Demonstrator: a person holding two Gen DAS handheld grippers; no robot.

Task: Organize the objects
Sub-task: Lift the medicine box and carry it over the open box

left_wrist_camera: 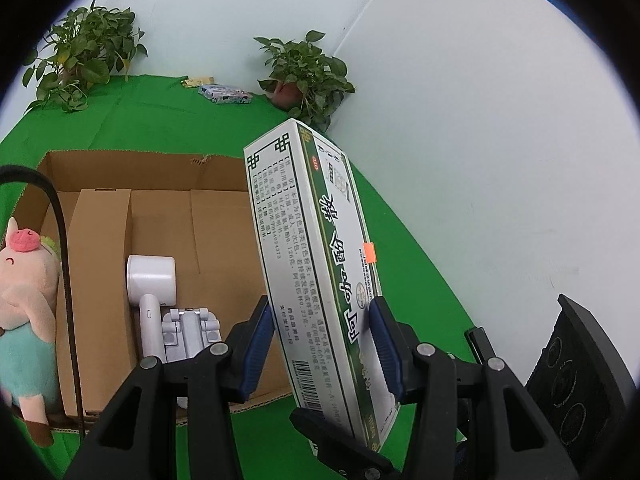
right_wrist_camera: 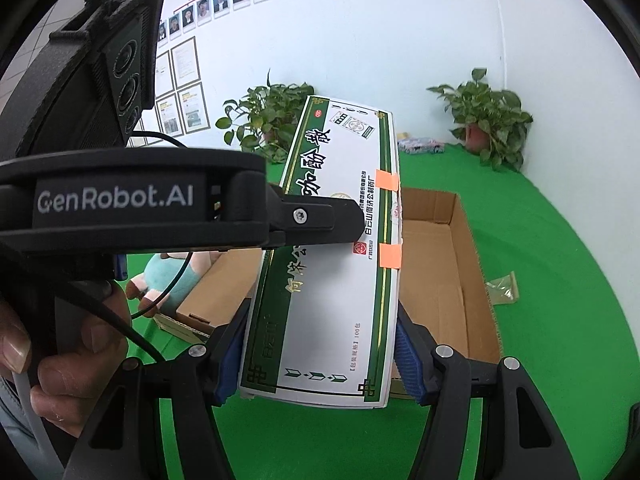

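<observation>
The green cloth (left_wrist_camera: 168,120) is a soft, matte sheet spread under everything, below and beyond both tongs. On it, ahead of the tongs, sits the cardboard box (right_wrist_camera: 460,248), open-topped, with plain brown corrugated walls and flaps folded inward. Inside it, ahead and to the left of the left tongs (left_wrist_camera: 324,340), lie a smooth white plastic hair dryer (left_wrist_camera: 154,280) and, at the far left edge, a fuzzy pink and teal plush toy (left_wrist_camera: 24,304).

The medicine carton (right_wrist_camera: 332,264), a long flat paperboard pack printed white and green with orange tape tabs, is held off the cloth by both tools: the left tongs clamp its narrow faces, and the right tongs (right_wrist_camera: 320,360) clamp its wider span, blue ribbed pads (right_wrist_camera: 408,364) pressed to its sides.

The step in hand looks like carrying the carton to the box. Next, I judge, it must be lowered into the empty right-hand part, clear of the dryer, and then released by both tongs.
</observation>
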